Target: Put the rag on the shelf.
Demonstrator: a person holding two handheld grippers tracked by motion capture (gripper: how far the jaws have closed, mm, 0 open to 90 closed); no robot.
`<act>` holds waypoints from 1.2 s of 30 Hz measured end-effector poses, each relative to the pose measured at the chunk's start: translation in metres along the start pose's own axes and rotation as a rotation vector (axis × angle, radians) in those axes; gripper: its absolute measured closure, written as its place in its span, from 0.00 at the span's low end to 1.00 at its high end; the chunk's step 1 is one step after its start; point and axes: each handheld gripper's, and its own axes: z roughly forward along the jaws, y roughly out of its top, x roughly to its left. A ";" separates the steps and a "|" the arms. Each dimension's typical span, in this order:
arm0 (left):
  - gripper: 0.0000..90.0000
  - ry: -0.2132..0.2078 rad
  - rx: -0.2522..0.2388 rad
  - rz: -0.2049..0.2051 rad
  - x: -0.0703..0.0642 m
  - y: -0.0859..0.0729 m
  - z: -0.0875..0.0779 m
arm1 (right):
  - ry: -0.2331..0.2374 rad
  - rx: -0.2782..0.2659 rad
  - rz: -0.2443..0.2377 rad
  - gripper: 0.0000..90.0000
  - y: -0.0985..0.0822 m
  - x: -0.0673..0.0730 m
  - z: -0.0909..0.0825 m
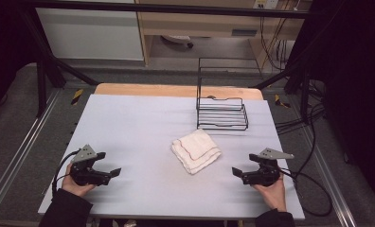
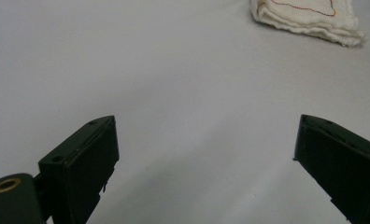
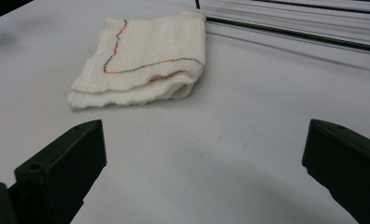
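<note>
Basically, the folded cream-white cloth with coloured stitching [image 1: 195, 151] lies mid-frame on the pale grey desk [image 1: 138, 123], below the black wire rack [image 1: 222, 113], nearer the right hand-held gripper [image 1: 236, 172] than the left hand-held gripper [image 1: 113, 173]; both jaw pairs spread, empty.

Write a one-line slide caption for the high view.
Two open hand-held tools, left tool and right tool, flank a folded white cloth before a wire rack.

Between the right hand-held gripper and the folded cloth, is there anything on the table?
No. The stretch from the right hand-held gripper to the folded cloth is bare table, seen in the high view.
</note>
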 end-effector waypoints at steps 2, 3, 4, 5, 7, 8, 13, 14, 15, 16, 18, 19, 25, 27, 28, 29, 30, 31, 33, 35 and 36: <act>0.07 -0.001 -0.003 0.000 0.000 0.000 0.000 | 0.005 0.004 -0.007 0.01 0.001 0.002 0.002; 0.07 0.000 0.000 0.004 0.000 0.000 0.000 | 0.004 0.006 -0.002 0.01 0.002 0.004 0.003; 0.07 0.000 0.002 0.003 0.000 0.000 0.001 | 0.007 0.008 -0.005 0.00 0.002 0.005 0.004; 0.07 0.000 0.004 0.002 0.000 0.000 0.001 | 0.007 0.008 -0.005 0.00 0.002 0.005 0.004; 0.07 0.001 0.007 0.002 -0.001 0.000 0.002 | 0.007 0.014 -0.014 0.01 0.004 0.009 0.008; 0.07 0.001 0.008 0.002 -0.001 0.000 0.002 | 0.009 0.015 -0.016 0.01 0.005 0.010 0.008; 0.07 0.000 0.006 0.001 -0.001 0.000 0.002 | 0.012 0.017 -0.021 0.01 0.008 0.017 0.013; 0.07 0.001 0.005 0.001 -0.001 0.000 0.002 | 0.012 0.017 -0.021 0.01 0.008 0.017 0.013; 0.07 0.000 0.005 0.000 -0.001 0.001 0.002 | 0.010 0.021 -0.027 0.01 0.009 0.019 0.014; 0.07 0.000 0.006 0.000 -0.001 0.000 0.002 | 0.011 0.025 -0.028 0.01 0.010 0.021 0.015; 0.07 0.004 0.001 -0.001 -0.001 0.001 0.001 | 0.018 0.031 -0.040 0.01 0.012 0.027 0.020; 0.07 0.004 -0.001 -0.003 -0.001 0.001 0.001 | 0.018 0.031 -0.040 0.01 0.012 0.027 0.020; 0.07 0.008 0.000 -0.004 -0.001 0.001 0.000 | 0.033 0.032 -0.075 0.03 0.020 0.043 0.030; 0.07 0.009 -0.001 -0.002 -0.001 0.001 0.000 | 0.036 0.035 -0.084 0.04 0.022 0.048 0.034; 0.07 0.009 -0.001 -0.003 -0.002 0.001 0.000 | 0.036 0.039 -0.095 0.04 0.025 0.054 0.038; 0.07 0.010 0.000 -0.002 -0.002 0.001 0.000 | 0.036 0.039 -0.095 0.04 0.025 0.054 0.038; 0.07 0.009 -0.002 -0.003 -0.002 0.001 0.000 | 0.033 0.043 -0.104 0.05 0.026 0.057 0.040; 0.07 0.011 -0.003 -0.004 -0.003 0.001 0.000 | 0.032 0.046 -0.103 0.05 0.027 0.059 0.042; 0.07 0.013 -0.004 -0.001 -0.003 0.002 0.000 | 0.025 0.056 -0.122 0.08 0.030 0.067 0.048; 0.07 0.015 -0.001 0.000 -0.002 0.001 0.000 | 0.031 0.058 -0.127 0.10 0.031 0.072 0.053; 0.07 0.015 -0.001 0.000 -0.002 0.001 0.000 | 0.039 0.061 -0.130 0.11 0.032 0.074 0.055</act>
